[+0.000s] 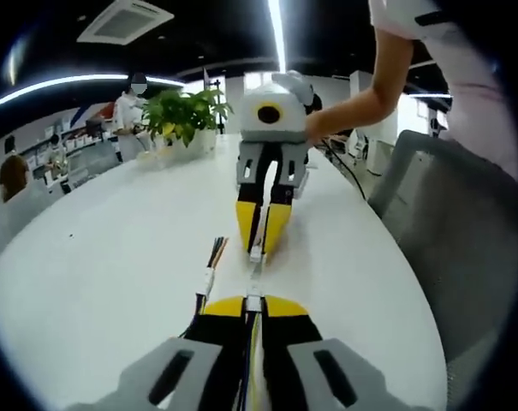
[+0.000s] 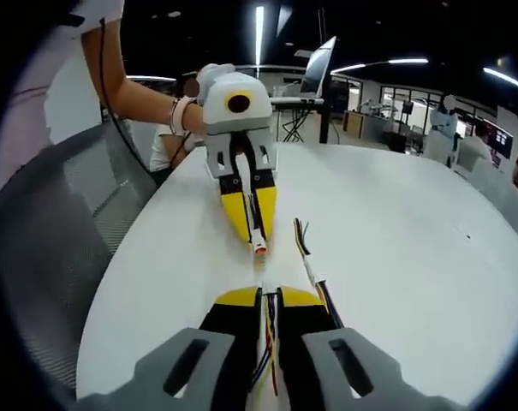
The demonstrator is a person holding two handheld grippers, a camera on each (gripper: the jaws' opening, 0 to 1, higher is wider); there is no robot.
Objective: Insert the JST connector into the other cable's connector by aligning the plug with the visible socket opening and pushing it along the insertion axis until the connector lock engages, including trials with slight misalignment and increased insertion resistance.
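You've got both yellow-tipped grippers nose to nose over the round white table [image 1: 113, 257], so plug and socket share one axis. The left gripper [image 1: 253, 306] is clamped on its small white JST connector [image 1: 253, 302]; the right gripper [image 2: 269, 295] pinches the other cable's connector [image 1: 256, 252]. A gap's left between them, so they're not mated yet.
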